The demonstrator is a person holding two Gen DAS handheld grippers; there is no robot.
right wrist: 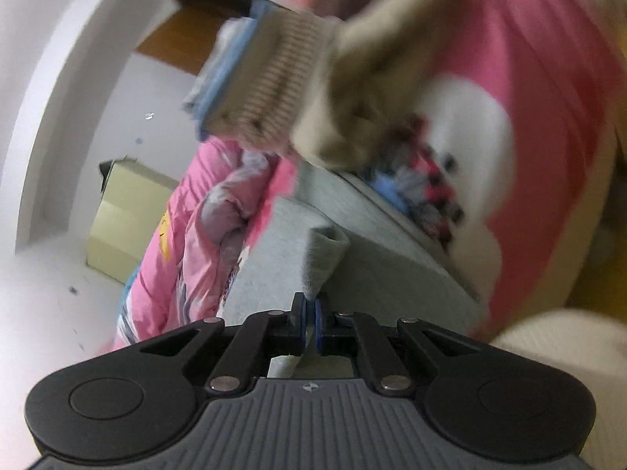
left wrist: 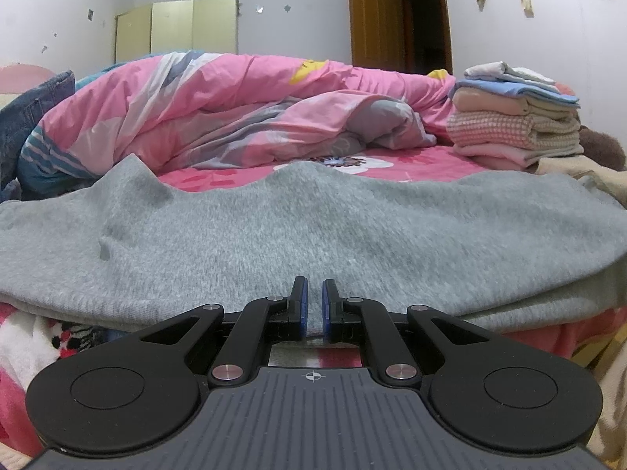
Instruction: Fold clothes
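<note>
Both grippers, left gripper (left wrist: 313, 293) and right gripper (right wrist: 310, 309), have jaws pinched on the grey knit sweater (left wrist: 313, 227), spread crosswise ahead on the bed

- We see the sweatshirt (left wrist: 313, 227) spread on the bed (left wrist: 411, 160).
- Behind the sweatshirt lies the quilt (left wrist: 219, 105).
- Behind it to the right sits the stack of folded clothes (left wrist: 517, 117).
</note>
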